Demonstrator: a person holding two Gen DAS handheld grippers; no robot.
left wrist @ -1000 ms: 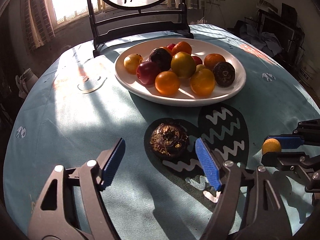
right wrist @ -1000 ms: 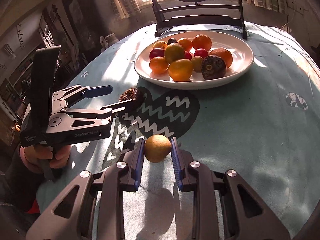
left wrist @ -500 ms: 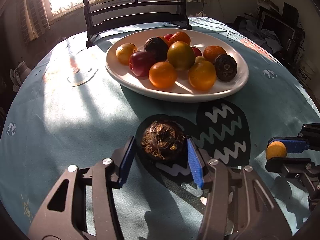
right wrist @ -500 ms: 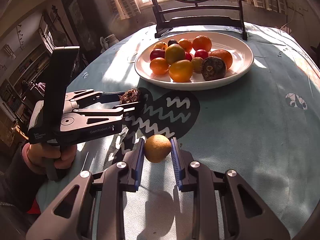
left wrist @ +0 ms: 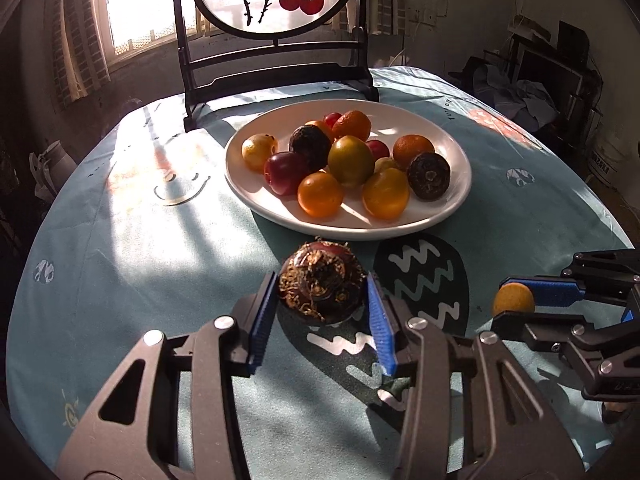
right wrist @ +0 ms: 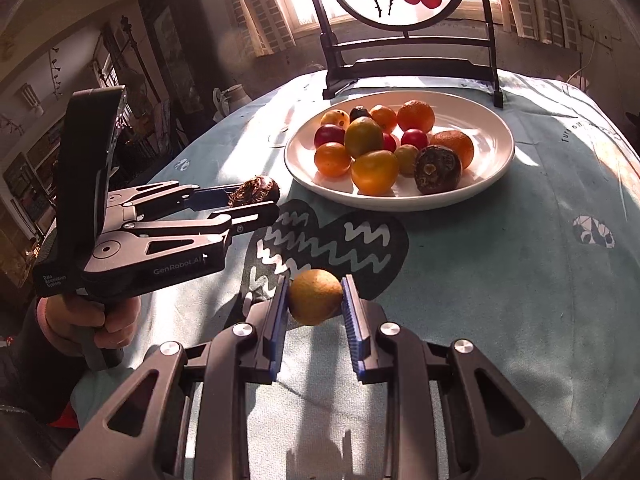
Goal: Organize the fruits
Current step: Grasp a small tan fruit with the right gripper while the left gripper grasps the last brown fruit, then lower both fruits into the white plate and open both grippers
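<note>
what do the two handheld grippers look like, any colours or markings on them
Both are dark grey metal with cut-out triangular links, silver rivets and ribbed blue pads. The left gripper has white GenRobot.AI lettering on its body and a tall black block on top. The right gripper shows the same build. A dark sleeve covers the left wrist.

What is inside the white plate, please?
The white plate holds a pile of small round fruits: orange, yellow, red and dark ones. Fruits at the back are partly covered by those in front.
</note>
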